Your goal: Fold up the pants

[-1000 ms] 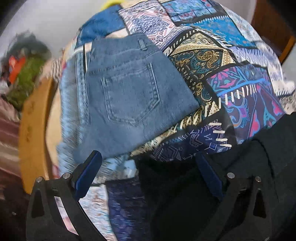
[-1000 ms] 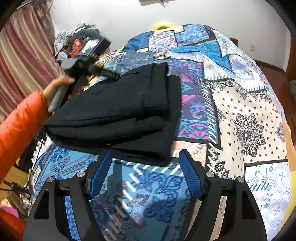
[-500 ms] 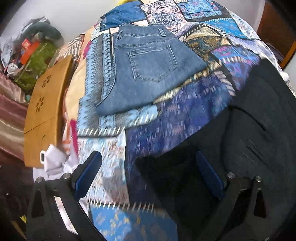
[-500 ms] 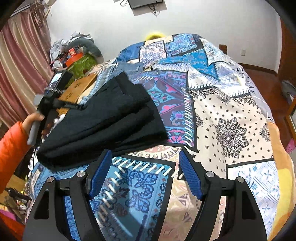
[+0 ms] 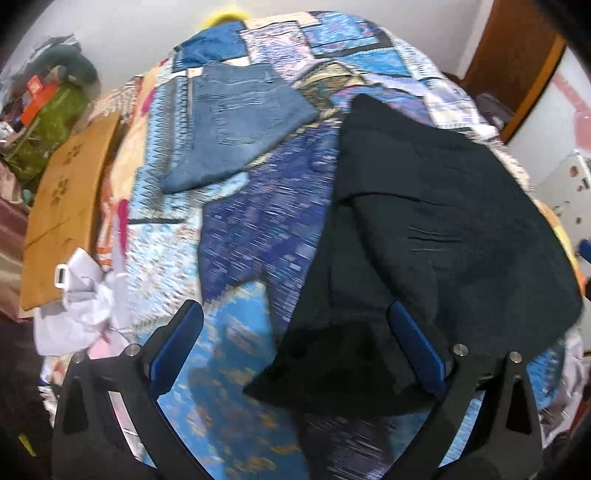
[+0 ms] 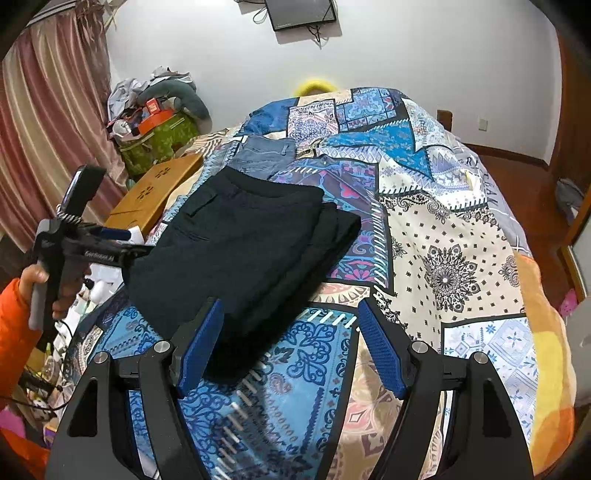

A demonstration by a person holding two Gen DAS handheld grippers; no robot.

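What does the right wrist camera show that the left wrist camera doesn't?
Only the right wrist view shows the wall-mounted black screen, the pink curtain and the left gripper held open. Only the left wrist view shows crumpled white cloth. Both show the folded black pants, folded blue jeans and patchwork bedspread.

A patchwork-quilted bed [image 6: 443, 229] carried folded black pants [image 6: 236, 251] near its left side, with folded jeans [image 5: 236, 114] lying just beyond them.
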